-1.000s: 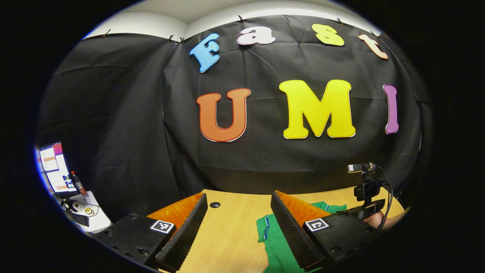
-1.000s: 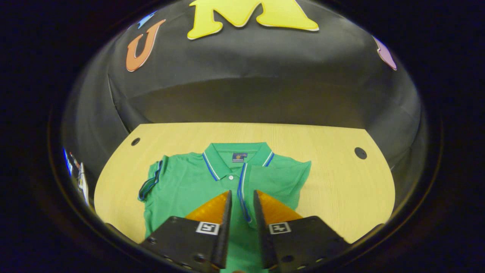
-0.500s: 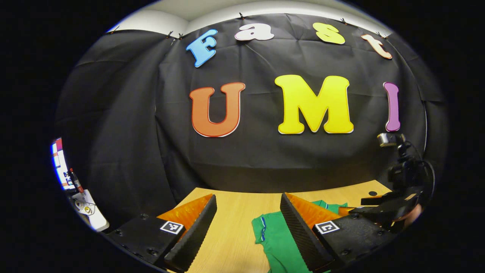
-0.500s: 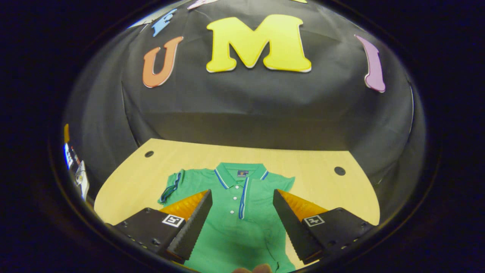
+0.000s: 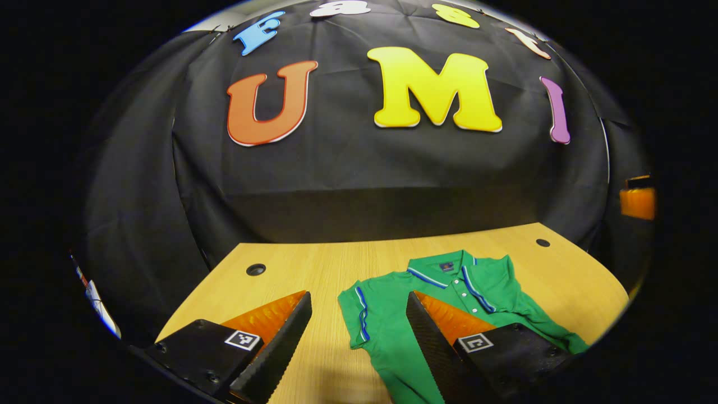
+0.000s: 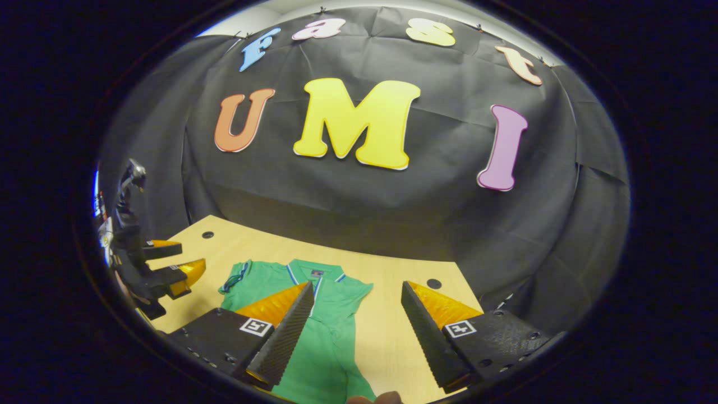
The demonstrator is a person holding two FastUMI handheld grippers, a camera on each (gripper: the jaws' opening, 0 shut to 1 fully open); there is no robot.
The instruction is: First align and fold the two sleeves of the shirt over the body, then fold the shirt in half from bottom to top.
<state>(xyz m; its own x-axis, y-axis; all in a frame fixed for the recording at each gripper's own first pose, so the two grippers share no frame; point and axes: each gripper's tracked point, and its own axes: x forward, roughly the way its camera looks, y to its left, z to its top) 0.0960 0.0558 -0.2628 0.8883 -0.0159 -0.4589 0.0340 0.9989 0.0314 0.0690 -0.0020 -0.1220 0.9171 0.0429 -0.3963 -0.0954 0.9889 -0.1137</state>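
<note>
the green shirt (image 5: 449,297) lies flat on the bench (image 5: 314,269), collar toward the wall. both the left claw (image 5: 356,348) and right claw (image 6: 353,331) hang above it released, grasping nothing. the right gripper view catches the left claw off at the bench's left edge.

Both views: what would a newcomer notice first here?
The green shirt lies flat on the wooden table, collar toward the wall. Both grippers hang open above it: the left gripper by its sleeve, the right gripper over its other side.

one shirt (image 5: 449,303), one table (image 5: 303,275), two grippers (image 5: 359,342)
</note>
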